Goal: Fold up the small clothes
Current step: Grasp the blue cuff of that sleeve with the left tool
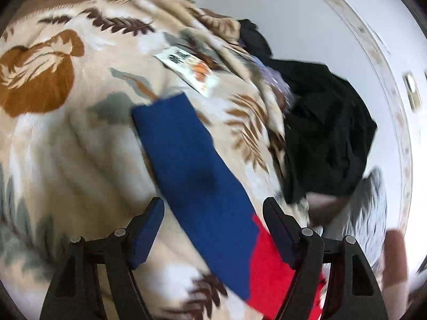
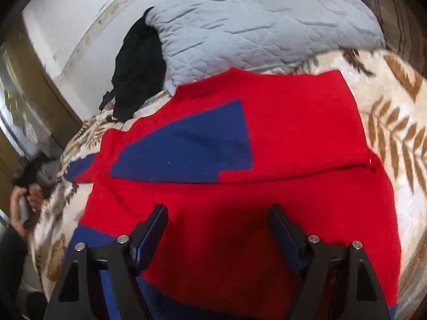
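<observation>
A small red sweater [image 2: 280, 133] with blue sleeves lies flat on a beige leaf-patterned blanket [image 2: 395, 133]. One blue sleeve [image 2: 192, 149] is folded across its red chest. In the left wrist view the other blue sleeve [image 1: 186, 154] stretches out over the blanket [image 1: 66, 133], joining the red body [image 1: 269, 274] at the bottom. My left gripper [image 1: 213, 208] is open above that sleeve near the shoulder. My right gripper [image 2: 217, 213] is open just above the sweater's lower red part, holding nothing.
A black garment [image 1: 328, 133] lies heaped at the blanket's edge by the white wall; it also shows in the right wrist view [image 2: 138, 66]. A grey quilted pillow [image 2: 253, 21] lies behind the sweater. A printed card [image 1: 186, 66] lies on the blanket. The person's hand [image 2: 24, 202] is at left.
</observation>
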{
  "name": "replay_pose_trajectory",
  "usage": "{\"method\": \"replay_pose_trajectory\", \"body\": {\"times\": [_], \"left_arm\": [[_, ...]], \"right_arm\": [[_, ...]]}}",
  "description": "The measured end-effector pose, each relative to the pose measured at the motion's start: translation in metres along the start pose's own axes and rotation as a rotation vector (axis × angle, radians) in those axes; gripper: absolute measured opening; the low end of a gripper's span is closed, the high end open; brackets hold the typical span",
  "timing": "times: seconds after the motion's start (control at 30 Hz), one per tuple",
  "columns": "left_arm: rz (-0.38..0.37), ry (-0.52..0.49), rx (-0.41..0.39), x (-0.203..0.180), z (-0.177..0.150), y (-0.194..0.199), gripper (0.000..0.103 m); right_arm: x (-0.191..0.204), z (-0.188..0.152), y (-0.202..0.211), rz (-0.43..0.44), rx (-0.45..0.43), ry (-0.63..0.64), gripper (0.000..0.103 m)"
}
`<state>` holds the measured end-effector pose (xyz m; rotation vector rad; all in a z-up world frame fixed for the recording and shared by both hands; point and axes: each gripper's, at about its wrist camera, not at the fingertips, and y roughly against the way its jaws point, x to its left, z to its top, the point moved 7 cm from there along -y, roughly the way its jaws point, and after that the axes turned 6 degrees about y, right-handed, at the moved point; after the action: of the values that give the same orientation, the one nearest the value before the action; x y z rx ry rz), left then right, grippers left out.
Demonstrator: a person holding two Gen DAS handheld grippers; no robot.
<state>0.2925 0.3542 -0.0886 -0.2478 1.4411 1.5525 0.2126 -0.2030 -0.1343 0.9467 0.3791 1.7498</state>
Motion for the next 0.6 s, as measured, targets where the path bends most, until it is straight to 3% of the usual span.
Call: {"method": "replay_pose_trajectory", "body": {"times": [0.07,0.17,0.4,0.43,0.47,0.5,0.53,0.6], "left_arm": [[-0.024,0.021,-0.001,0.0,0.012,-0.004,0.076],[0.004,0.032,-0.004,0.005,0.02,-0.014,0.076],[-0.006,0.063,-0.02,0.021,0.019,-0.022,0.073],[0.008,0.063,-0.026,0.021,0.02,-0.023,0.069],[0.067,0.054,-0.029,0.024,0.022,-0.026,0.049],[0.119,0.043,-0.028,0.026,0.023,-0.029,0.02],[0.175,0.034,-0.023,0.028,0.025,-0.033,0.009],[0.224,0.011,-0.023,0.024,0.025,-0.032,0.008]], "right_arm": [[0.001,0.0,0.001,-0.001,-0.002,0.004,0.081],[0.001,-0.001,0.0,-0.007,-0.001,0.014,0.081],[-0.001,-0.004,0.003,0.009,-0.007,0.003,0.081],[-0.001,-0.004,0.003,0.01,-0.007,0.002,0.081],[-0.001,-0.004,0.004,0.012,-0.009,0.001,0.081],[-0.001,-0.004,0.004,0.012,-0.009,0.0,0.081],[-0.001,-0.004,0.003,0.012,-0.01,0.0,0.081],[-0.001,-0.004,0.004,0.013,-0.01,0.0,0.081]]}}
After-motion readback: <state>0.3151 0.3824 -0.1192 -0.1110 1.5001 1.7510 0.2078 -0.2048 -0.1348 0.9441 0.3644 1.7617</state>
